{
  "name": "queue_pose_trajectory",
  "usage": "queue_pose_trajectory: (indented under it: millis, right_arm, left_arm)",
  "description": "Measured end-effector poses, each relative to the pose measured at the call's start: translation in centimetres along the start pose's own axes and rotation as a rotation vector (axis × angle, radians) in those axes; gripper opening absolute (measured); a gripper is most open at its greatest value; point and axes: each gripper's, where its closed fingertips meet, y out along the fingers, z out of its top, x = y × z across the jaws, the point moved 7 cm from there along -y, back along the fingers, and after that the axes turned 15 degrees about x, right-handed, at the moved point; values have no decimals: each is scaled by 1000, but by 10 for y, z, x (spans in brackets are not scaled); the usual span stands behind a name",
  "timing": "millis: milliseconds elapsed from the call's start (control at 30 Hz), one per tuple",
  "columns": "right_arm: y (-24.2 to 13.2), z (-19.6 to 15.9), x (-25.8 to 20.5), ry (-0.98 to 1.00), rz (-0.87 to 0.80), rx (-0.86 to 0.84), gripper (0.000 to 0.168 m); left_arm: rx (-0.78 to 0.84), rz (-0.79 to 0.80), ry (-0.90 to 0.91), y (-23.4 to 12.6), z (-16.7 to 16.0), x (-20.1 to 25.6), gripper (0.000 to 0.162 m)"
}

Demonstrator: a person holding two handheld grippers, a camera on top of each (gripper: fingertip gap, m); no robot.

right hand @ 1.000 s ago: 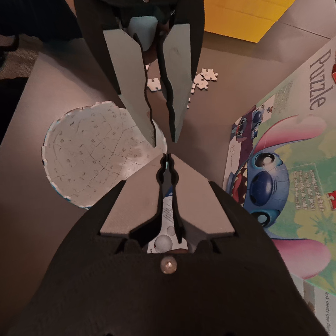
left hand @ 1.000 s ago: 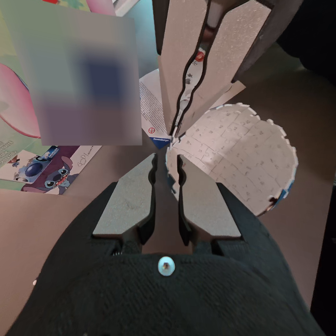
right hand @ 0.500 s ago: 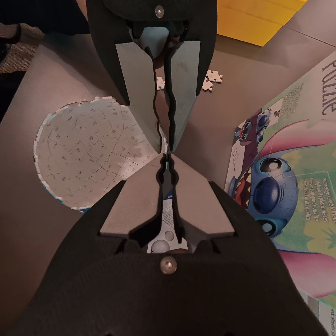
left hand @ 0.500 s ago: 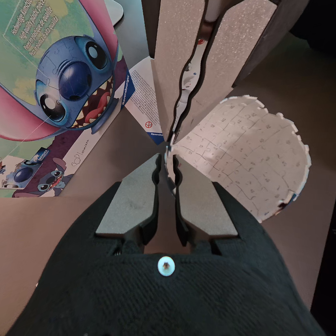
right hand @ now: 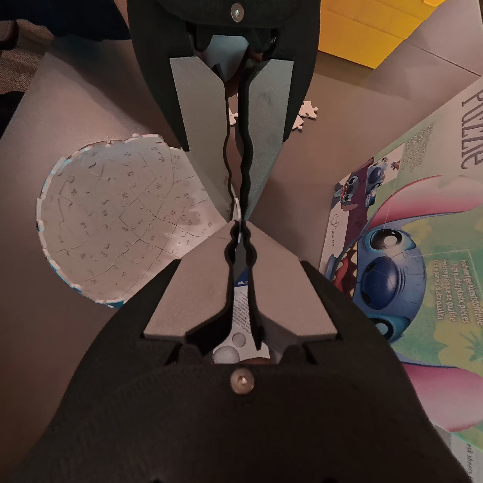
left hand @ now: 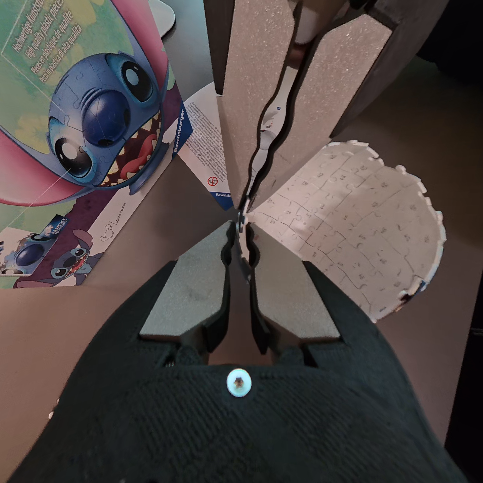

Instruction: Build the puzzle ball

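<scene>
The half-built puzzle ball (left hand: 352, 224) is a white bowl-shaped shell with numbered pieces, open side facing the cameras; it also shows in the right wrist view (right hand: 117, 214). My left gripper (left hand: 239, 227) is shut on the shell's near rim, whose thin edge runs between the fingers. My right gripper (right hand: 240, 226) is shut on a small puzzle piece (right hand: 238, 235) and holds it tip to tip against the left gripper (right hand: 236, 211) at that rim. In the left wrist view the right gripper (left hand: 241, 206) comes down from the top.
The puzzle box (left hand: 78, 117) with a blue cartoon creature lies flat beside the shell, also in the right wrist view (right hand: 418, 261). A white leaflet (left hand: 206, 146) lies under the right gripper. Loose white pieces (right hand: 307, 111) and a yellow box (right hand: 366, 28) lie behind the left gripper. Left and right tips are no more than a few centimetres apart.
My left gripper's fingers have closed from a clear gap onto the shell's rim. The two grippers have drawn closer, tips now meeting at the rim.
</scene>
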Motion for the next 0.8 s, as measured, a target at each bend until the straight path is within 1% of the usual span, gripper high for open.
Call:
queue_pose_trajectory:
  millis: [433, 633, 800]
  right_arm:
    - [2, -1, 0, -22, -2, 2, 0]
    - [3, -1, 0, -34, -7, 2, 0]
    - [3, -1, 0, -33, -5, 5, 0]
  left_arm:
    - [-8, 0, 0, 2, 0, 1, 6]
    - [-8, 7, -3, 2, 0, -1, 1]
    - [-7, 13, -2, 2, 0, -1, 1]
